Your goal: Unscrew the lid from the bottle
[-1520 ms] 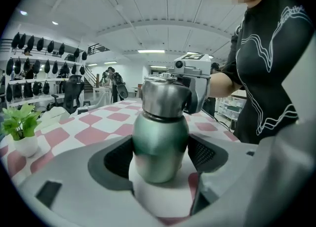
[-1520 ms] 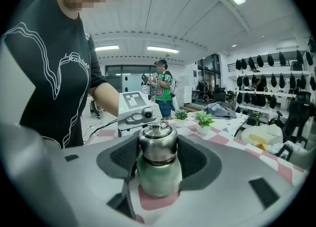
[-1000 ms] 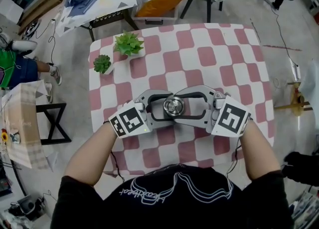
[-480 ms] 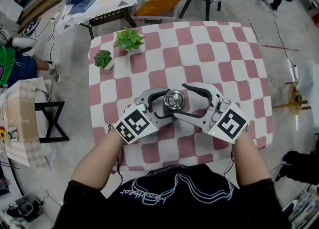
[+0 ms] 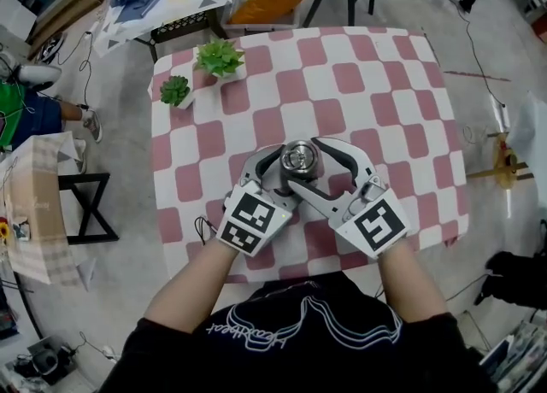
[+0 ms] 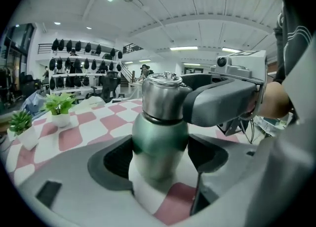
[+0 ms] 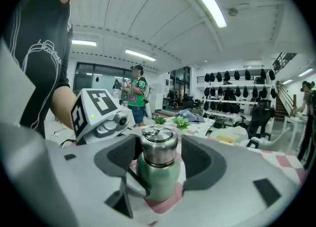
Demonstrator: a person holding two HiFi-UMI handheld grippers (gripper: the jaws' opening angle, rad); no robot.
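Bottle (image 6: 160, 142) upright on bench (image 5: 385, 92), near our edge. We judge it rigid metal, smooth, apt to spin: hold body low, twist steel lid (image 7: 159, 147) by its side. Left gripper (image 5: 285, 171) fingers pinch green body. Right gripper (image 5: 302, 161) fingers flank lid, just been closing, not yet pressing.

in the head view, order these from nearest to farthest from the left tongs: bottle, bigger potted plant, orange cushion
1. bottle, held in the left tongs
2. bigger potted plant, far left part of the table
3. orange cushion, beyond the table's far edge
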